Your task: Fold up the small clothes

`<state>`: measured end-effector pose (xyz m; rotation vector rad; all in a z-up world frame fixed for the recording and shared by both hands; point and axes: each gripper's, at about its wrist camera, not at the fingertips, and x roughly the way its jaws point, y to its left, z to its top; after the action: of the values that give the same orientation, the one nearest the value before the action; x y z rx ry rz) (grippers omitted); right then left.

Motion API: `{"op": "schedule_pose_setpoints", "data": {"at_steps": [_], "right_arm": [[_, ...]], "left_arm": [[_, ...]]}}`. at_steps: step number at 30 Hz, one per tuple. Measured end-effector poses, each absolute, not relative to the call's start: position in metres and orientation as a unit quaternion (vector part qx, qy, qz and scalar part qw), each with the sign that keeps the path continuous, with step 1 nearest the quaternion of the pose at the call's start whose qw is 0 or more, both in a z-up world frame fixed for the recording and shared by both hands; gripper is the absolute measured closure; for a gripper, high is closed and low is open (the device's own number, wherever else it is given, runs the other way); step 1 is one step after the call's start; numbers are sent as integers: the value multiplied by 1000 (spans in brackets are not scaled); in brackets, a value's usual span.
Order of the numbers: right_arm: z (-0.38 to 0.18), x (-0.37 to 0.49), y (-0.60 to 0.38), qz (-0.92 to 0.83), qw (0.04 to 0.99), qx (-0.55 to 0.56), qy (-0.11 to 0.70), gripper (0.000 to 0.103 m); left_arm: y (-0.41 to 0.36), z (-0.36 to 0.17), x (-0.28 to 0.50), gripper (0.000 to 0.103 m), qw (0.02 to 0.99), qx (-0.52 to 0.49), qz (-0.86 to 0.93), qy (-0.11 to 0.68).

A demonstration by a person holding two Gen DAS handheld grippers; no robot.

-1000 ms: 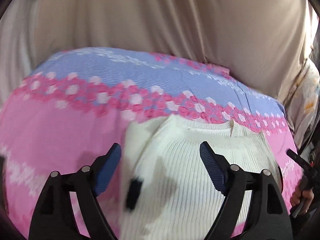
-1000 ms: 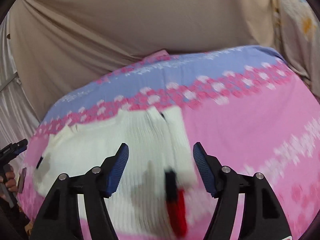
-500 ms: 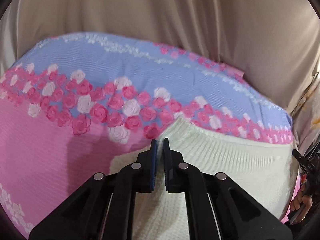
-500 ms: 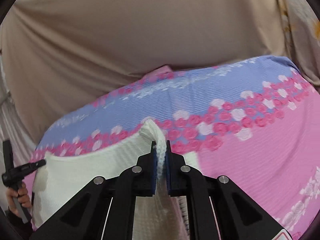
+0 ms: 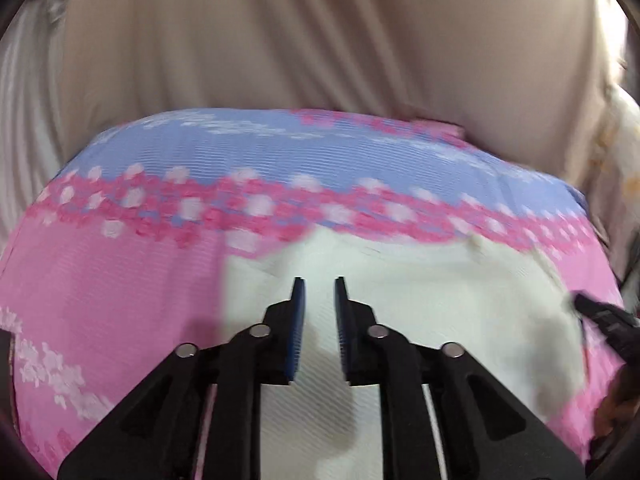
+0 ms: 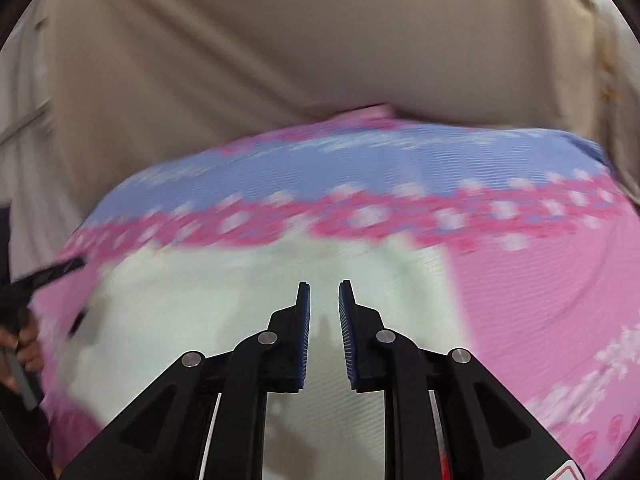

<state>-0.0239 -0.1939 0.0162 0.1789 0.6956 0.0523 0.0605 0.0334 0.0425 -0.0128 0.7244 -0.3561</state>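
Hovering above a white knit top [image 5: 420, 300] with the left gripper [image 5: 318, 280], blue pads [image 5: 298, 336] standing slightly apart after just easing open, nothing caught between them. Mirroring that with the right gripper [image 6: 324, 282]: released, jaws just parted to a narrow gap, only the pale ribbed fabric showing beneath and no cloth pinched.

Lying spread on a floral sheet [image 5: 120, 280], the top, with its far edge just short of a band of pink and white roses and a blue stripe beyond that. Seen from the left wrist: straight left edge of the garment against plain pink sheet, gripper over that side of it. Seen from the right wrist: straight right edge of the same top [image 6: 200, 300] against pink sheet [image 6: 540, 280], gripper over that side.

Hanging behind the sheet in loose folds, a beige drape [image 5: 320, 40], filling the upper half of both views.

Showing at the left rim of the right-wrist view, a hand [image 6: 24, 344] wrapped round a dark handle, near the top's far side. Blurred by motion in both views, so rose pattern and knit ribs only softly legible; faint grey shadows of the jaws falling on the white fabric.
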Motion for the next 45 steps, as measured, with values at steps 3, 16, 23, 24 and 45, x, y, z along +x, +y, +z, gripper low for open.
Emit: {"op": "schedule_pose_setpoints", "data": {"at_steps": [3, 16, 23, 24, 45], "right_arm": [[-15, -30, -115, 144, 908, 63, 388, 89], [-50, -144, -297, -124, 888, 165, 412, 103], [24, -42, -284, -90, 936, 125, 315, 66], [26, -25, -285, -91, 937, 124, 313, 59], [-25, 35, -302, -127, 908, 152, 369, 98]], "left_arm": [[-9, 20, 30, 78, 893, 30, -227, 387], [98, -20, 9, 96, 866, -43, -131, 480], [43, 49, 85, 59, 916, -25, -149, 371], [36, 46, 105, 59, 915, -22, -146, 375], [39, -17, 165, 53, 911, -16, -81, 405]]}}
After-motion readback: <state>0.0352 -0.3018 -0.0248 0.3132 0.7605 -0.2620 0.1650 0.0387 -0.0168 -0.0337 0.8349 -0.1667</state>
